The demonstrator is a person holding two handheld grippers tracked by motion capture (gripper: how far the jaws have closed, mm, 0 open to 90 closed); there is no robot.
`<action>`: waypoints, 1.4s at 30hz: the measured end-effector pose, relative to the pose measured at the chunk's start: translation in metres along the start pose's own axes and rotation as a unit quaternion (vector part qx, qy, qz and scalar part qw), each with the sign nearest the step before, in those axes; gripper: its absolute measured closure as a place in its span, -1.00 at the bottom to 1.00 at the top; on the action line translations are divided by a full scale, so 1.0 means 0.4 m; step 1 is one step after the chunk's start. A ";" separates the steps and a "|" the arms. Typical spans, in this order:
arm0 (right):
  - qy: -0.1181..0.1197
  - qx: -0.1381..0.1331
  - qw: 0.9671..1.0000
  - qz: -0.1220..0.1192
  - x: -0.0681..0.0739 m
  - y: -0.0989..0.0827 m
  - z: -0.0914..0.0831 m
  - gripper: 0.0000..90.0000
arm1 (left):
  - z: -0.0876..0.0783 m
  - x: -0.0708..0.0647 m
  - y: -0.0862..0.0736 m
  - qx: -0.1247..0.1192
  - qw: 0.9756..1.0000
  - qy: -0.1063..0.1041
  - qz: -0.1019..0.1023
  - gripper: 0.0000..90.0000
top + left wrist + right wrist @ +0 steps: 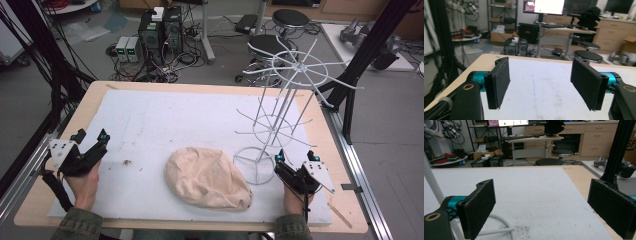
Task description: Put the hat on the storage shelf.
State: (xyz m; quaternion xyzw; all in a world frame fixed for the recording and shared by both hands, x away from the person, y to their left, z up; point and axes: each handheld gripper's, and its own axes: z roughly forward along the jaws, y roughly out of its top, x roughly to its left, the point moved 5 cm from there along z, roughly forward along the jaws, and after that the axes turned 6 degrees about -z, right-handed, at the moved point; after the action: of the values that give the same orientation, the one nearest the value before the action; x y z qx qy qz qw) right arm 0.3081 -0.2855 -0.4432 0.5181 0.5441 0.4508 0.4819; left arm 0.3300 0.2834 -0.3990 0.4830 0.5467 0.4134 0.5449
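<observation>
Two grippers — left, right — fingers open, empty; beige cap lies lengthwise toward near-right.

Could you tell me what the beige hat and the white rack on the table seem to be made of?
The beige hat looks like soft matte fabric, likely cotton: it lies slumped with creases. The white rack seems to be thin metal wire with a smooth white coating, judging by its slender straight spokes and rings; plastic cannot be ruled out.

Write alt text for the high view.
A beige cloth cap lies on a white mat beside a white wire rack. Left gripper and right gripper rest at the sides, jaws open.
</observation>
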 end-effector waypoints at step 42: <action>0.036 -0.008 0.999 -0.007 0.016 0.006 0.000 -0.85 | 0.147 -0.250 -0.012 0.141 0.967 -0.207 0.053 -0.26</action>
State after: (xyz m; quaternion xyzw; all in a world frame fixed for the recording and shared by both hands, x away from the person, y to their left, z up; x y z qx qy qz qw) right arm 0.3083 -0.2790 -0.4410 0.4945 0.5609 0.4699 0.4691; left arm 0.3819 0.1804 -0.3877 0.6584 0.4483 0.2513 0.5500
